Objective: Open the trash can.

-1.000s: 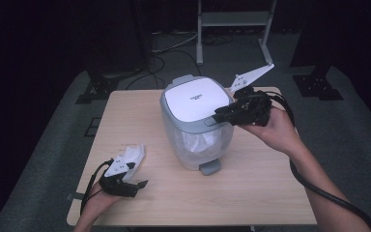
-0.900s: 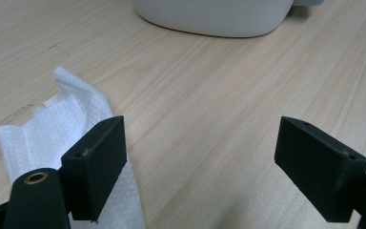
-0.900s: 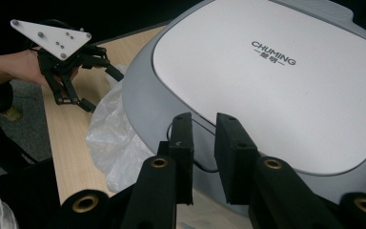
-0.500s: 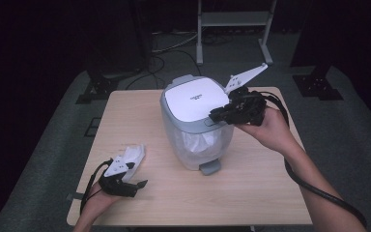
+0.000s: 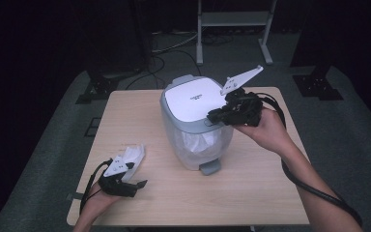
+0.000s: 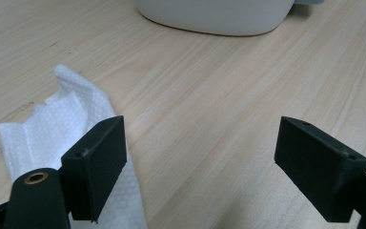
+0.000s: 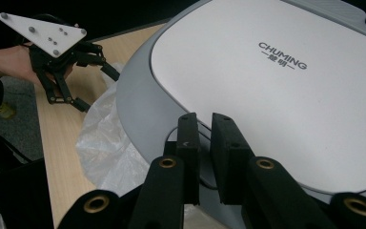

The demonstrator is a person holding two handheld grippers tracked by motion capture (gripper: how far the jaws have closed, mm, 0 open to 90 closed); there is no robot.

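Light wood table (image 5: 265,193), grey bin (image 5: 195,126) with closed white lid, bag liner showing, right gripper (image 5: 213,116) nearly closed at lid's front edge, left gripper (image 5: 137,181) open beside paper towel (image 5: 131,155).

Bin (image 5: 195,125) stands mid-counter (image 5: 261,193), slightly toward 12 o'clock. Lid (image 5: 195,99) sits on the bin; liner bag (image 5: 200,142) inside it. Pedal (image 5: 209,167) at the bin's 6 o'clock. Right gripper (image 5: 214,116) at the lid's 3 o'clock rim, jaws together there. Paper towel (image 5: 133,155) lies at 8 o'clock on the counter, left gripper (image 5: 134,175) just beside it, jaws apart. Metal stand (image 5: 234,19) on the floor beyond 12 o'clock.
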